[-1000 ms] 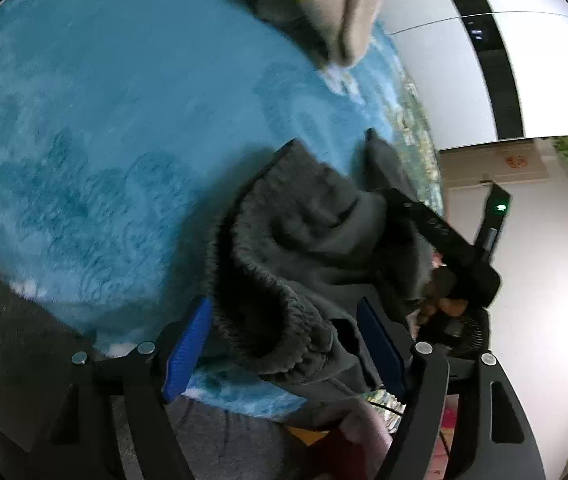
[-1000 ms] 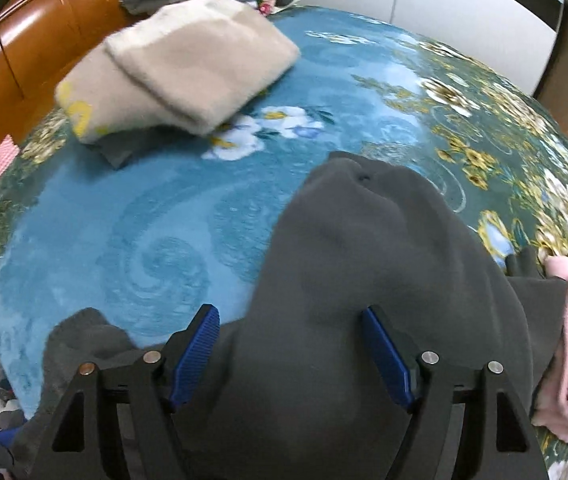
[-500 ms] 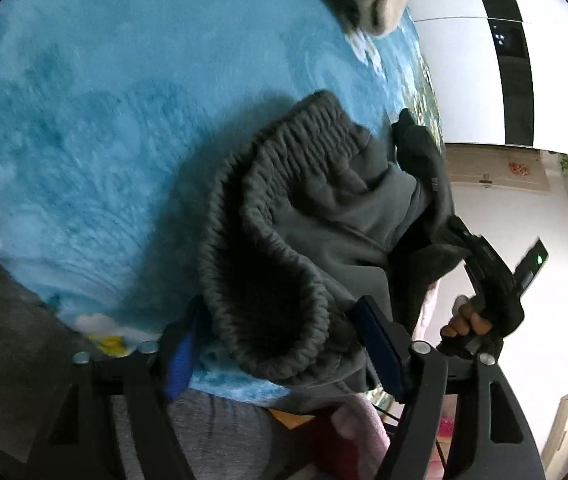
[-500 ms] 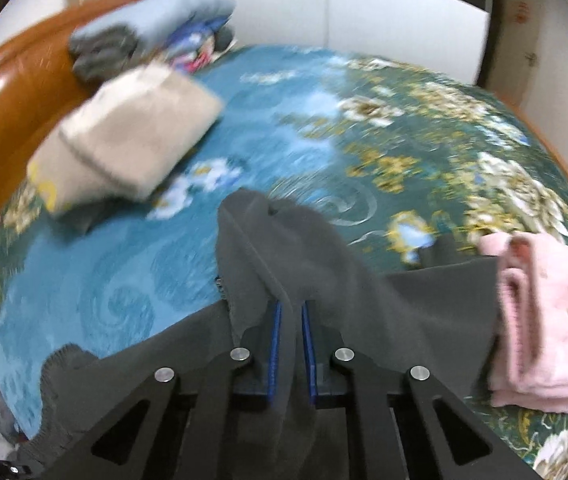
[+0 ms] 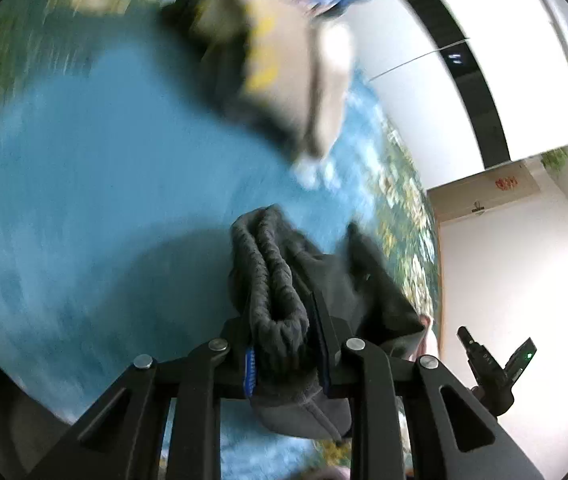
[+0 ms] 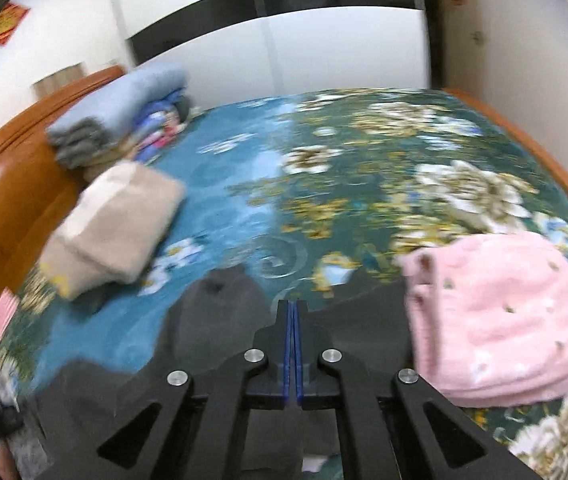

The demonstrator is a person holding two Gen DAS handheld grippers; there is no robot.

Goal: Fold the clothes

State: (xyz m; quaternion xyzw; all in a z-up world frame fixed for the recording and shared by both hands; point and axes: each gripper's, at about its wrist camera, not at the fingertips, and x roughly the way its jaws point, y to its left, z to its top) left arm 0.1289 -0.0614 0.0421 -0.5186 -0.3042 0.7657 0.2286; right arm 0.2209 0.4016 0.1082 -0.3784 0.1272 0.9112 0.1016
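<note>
A dark grey garment (image 5: 280, 280) with a ribbed elastic waistband hangs over the blue floral bedspread (image 5: 84, 184). My left gripper (image 5: 284, 344) is shut on the bunched waistband. My right gripper (image 6: 293, 344) is shut, its blue pads pressed together with the same grey garment (image 6: 220, 312) lying around and under it; the cloth pinched between the pads is hidden. The other hand's gripper (image 5: 492, 368) shows at the lower right of the left wrist view.
A folded beige garment (image 6: 116, 224) lies to the left on the bedspread (image 6: 324, 184). A folded pink garment (image 6: 500, 320) lies to the right. A stack of blue and grey folded clothes (image 6: 124, 112) sits by the wooden headboard (image 6: 8, 184).
Both grippers have closed, the left on the waistband, the right on the cloth. Both have lifted and tilted up, so more of the room shows.
</note>
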